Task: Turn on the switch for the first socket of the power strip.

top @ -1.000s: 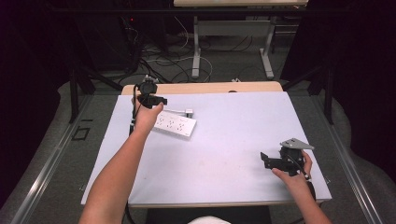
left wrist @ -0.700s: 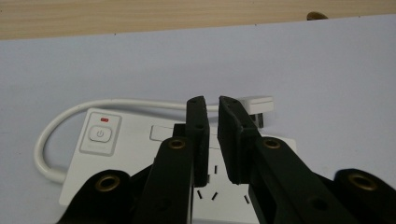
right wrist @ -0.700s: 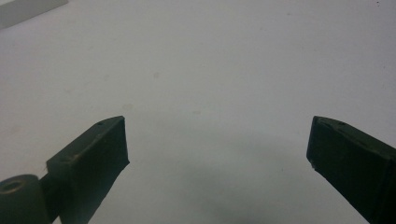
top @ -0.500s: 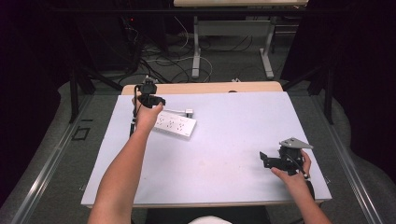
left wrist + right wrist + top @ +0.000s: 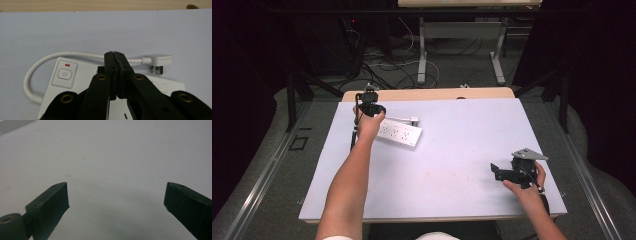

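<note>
The left gripper (image 5: 113, 53), jaws pressed together, covers the middle of the power strip (image 5: 62, 82), whose lower part is cut off by the bottom edge of the left gripper view. In the high view its sockets are too small to tell apart. The right gripper (image 5: 116, 195) jaws are blurred and cropped at the bottom edge.

white table (image 5: 452, 150), floor cables (image 5: 382, 57)

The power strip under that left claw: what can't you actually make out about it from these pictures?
- Sockets of the power strip: left gripper view, covered by the shut left gripper; high view, too small.
- Its near end: left gripper view, cut off by the bottom edge.
- Plug prongs: partly seen, count unclear.
- Whether the jaws touch the strip: cannot tell.
</note>
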The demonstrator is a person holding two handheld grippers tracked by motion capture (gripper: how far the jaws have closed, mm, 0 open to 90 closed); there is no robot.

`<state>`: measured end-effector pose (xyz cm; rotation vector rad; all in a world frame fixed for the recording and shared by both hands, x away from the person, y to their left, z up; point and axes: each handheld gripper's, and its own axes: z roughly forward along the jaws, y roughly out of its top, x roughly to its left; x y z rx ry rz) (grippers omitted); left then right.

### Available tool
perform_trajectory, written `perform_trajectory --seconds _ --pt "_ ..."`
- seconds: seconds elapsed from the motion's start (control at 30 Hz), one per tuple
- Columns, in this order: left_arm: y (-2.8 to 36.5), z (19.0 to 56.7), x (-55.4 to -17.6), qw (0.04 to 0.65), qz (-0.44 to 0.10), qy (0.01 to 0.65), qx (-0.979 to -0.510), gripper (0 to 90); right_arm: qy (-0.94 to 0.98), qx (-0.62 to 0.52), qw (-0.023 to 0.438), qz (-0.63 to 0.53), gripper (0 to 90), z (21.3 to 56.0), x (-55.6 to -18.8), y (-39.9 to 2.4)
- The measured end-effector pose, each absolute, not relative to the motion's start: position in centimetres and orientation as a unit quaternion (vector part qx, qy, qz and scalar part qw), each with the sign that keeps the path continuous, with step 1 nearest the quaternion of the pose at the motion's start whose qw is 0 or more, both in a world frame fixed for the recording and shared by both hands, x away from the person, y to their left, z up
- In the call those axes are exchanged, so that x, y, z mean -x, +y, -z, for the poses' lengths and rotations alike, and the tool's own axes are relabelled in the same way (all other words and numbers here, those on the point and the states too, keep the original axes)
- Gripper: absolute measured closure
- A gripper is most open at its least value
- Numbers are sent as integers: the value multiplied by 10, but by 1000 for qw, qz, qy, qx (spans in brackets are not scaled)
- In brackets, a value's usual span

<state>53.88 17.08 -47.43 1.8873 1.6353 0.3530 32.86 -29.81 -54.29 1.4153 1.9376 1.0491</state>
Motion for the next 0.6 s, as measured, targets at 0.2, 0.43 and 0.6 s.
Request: perform_trajectory --seconds 0.2,0.43,0.6 --pt "173 486 -543 299 -133 620 -713 900 716 -521 255 -387 52 544 -330 -298" --pt "175 492 -547 294 -127 626 -711 900 717 -521 255 -387 52 544 -331 -298" --pt "176 498 -549 290 -128 629 -710 900 718 -520 254 -387 53 544 -331 -298"
